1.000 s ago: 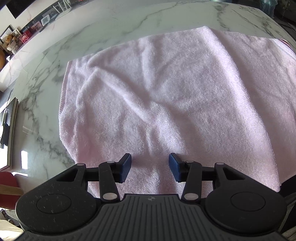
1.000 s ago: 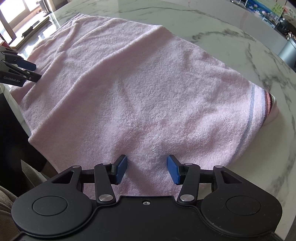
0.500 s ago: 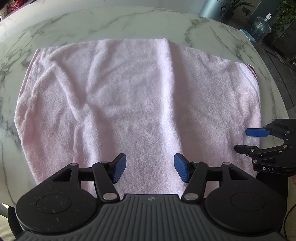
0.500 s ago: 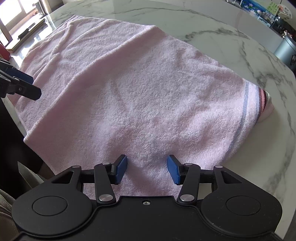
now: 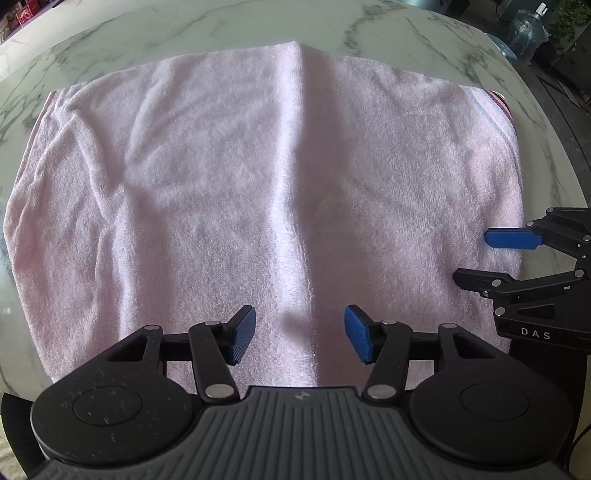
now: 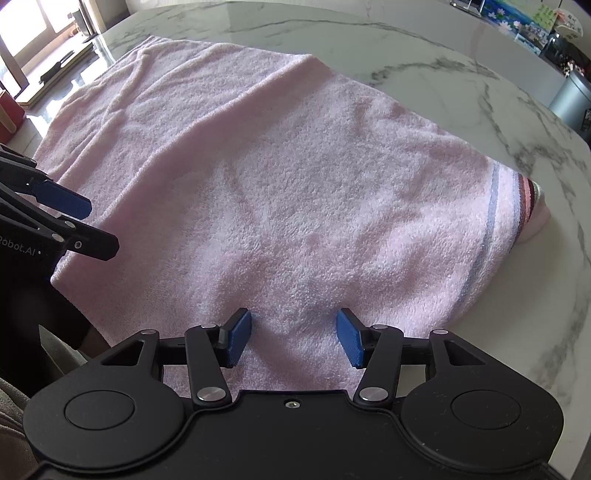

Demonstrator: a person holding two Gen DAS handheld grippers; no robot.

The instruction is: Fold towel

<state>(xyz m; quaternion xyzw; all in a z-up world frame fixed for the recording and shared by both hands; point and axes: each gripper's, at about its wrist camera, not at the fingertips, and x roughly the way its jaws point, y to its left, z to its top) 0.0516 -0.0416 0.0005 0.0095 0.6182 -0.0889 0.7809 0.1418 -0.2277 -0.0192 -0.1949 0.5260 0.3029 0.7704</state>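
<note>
Pink towel (image 5: 258,192) lies spread on the desk (image 6: 461,92); left tool (image 5: 299,334) and right tool (image 6: 293,338), lower centre, both gape apart.

Marble table (image 5: 221,33), pink towel (image 5: 240,184) spread flat

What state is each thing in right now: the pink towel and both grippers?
Pink terry towel with striped end: spread on the white marble table, wrinkled, one raised crease down its middle, near edge hanging over the table edge.
Left gripper: open, empty, pads over the towel's near edge.
Right gripper: open, empty, over the towel near its striped end.
</note>
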